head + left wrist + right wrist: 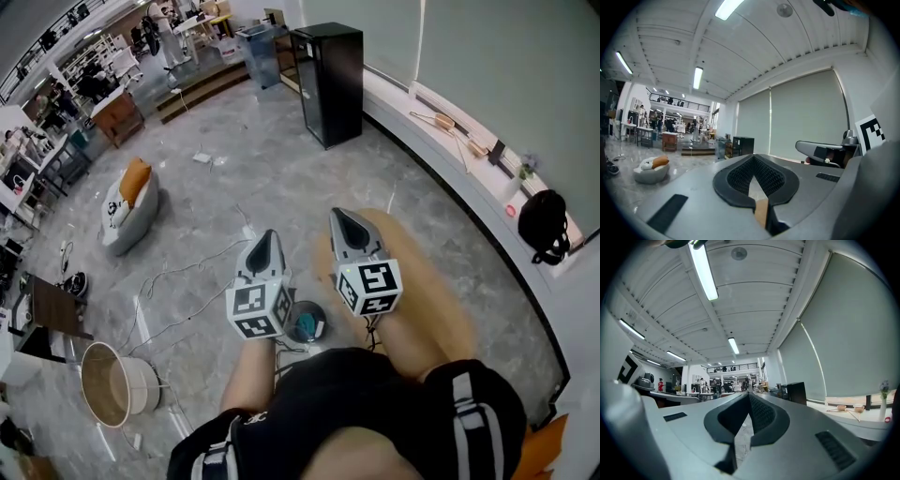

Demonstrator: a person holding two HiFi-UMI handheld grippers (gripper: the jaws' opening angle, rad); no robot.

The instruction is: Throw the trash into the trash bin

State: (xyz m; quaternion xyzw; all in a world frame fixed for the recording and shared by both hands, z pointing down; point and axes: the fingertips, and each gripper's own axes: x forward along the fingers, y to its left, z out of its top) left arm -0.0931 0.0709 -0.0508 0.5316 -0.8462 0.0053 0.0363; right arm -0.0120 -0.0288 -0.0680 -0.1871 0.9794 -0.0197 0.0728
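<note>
Large open hall, grey marbled floor (pixel 281 169), blinds drawn along the right wall. Black cabinet (pixel 328 82) stands far ahead. White floor seat (pixel 129 211) with an orange cushion to the left. Loose cables (pixel 178 272) run across the floor.

Left gripper (pixel 269 236) and right gripper (pixel 343 218) are held side by side in front of the person, both about level, pointing out into the room. Left gripper view: jaws pressed together at the tip (pixel 753 159). A pale and tan sliver shows in the slot behind the pads; what it is cannot be made out. Right gripper view: jaws likewise pressed together (pixel 749 397), nothing between them. Neither seems to carry trash.

A tan round bin (pixel 117 382) sits on the floor low and to the left, tipped so its open mouth faces up and left. Judged to be the trash bin. It lies well apart from both grippers, behind and left of their tips, so the left hand is nearer and either gripper would have to swing back and down to reach it.

Trash itself is not certain. A white scrap (pixel 202 157) lies on the floor well ahead and left, too small to identify. A teal round object (pixel 306 322) rests on the floor just below the grippers, partly cut off by the left marker cube; its nature is unclear. Neither gripper view shows the bin or the scrap.
</note>
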